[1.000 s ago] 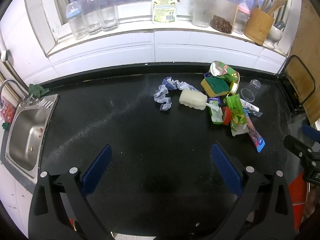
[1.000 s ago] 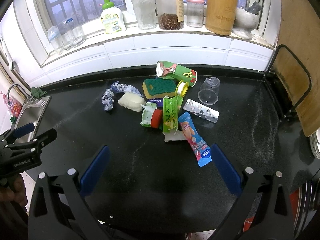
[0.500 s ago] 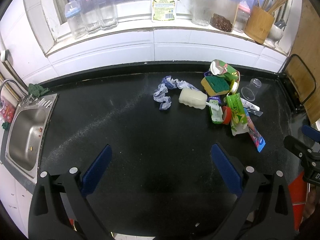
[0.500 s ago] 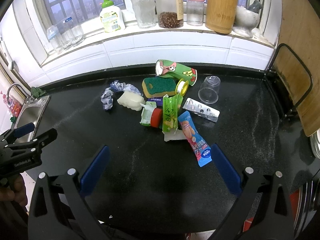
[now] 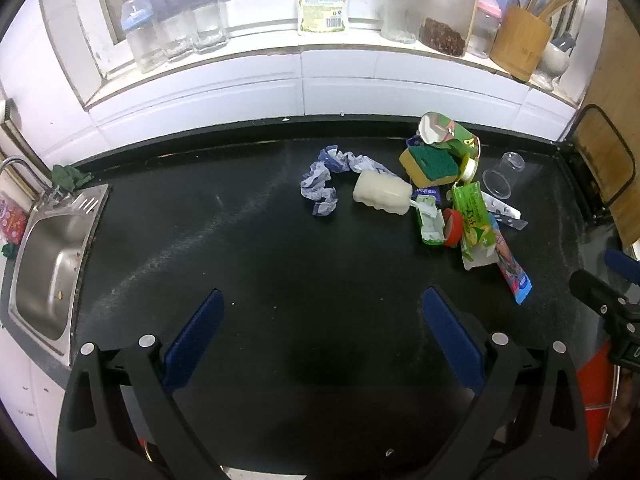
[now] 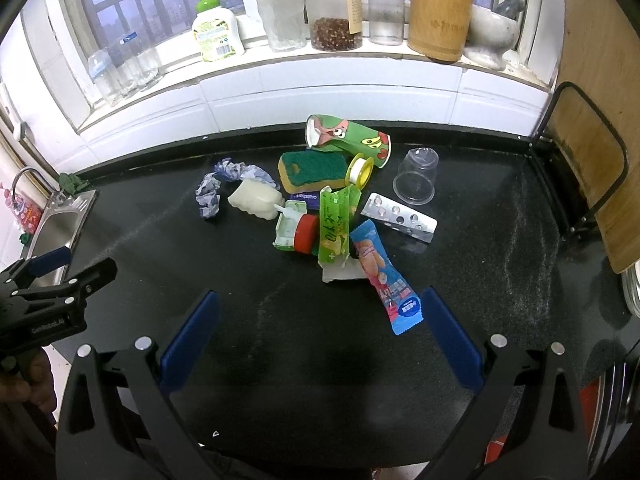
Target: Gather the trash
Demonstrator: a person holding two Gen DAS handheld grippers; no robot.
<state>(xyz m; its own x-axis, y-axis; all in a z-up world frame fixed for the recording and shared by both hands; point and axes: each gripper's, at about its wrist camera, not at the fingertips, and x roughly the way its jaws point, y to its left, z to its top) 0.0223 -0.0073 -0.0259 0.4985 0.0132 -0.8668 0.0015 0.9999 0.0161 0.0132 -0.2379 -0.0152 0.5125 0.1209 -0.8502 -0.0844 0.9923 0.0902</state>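
A pile of trash lies on the black counter (image 6: 500,248): a green paper cup (image 6: 346,140) on its side, a yellow-green sponge (image 6: 312,168), crumpled blue-white paper (image 6: 210,196), a white lump (image 6: 256,200), a green wrapper (image 6: 334,226), a pink-blue snack wrapper (image 6: 386,280), a blister pack (image 6: 398,218) and a clear plastic cup (image 6: 416,176). The pile shows right of centre in the left wrist view, with the sponge (image 5: 430,164) and paper (image 5: 324,184). My left gripper (image 5: 320,320) is open and empty, well short of the pile. My right gripper (image 6: 320,320) is open and empty, just before the snack wrapper.
A steel sink (image 5: 44,272) is set in the counter's left end. Bottles, jars and a bamboo utensil holder (image 6: 438,20) stand on the windowsill. A wooden board in a wire rack (image 6: 592,152) stands at the right. The left gripper (image 6: 48,296) shows at the right wrist view's left edge.
Both grippers have drifted very slightly; the trash has not moved and both stay open.
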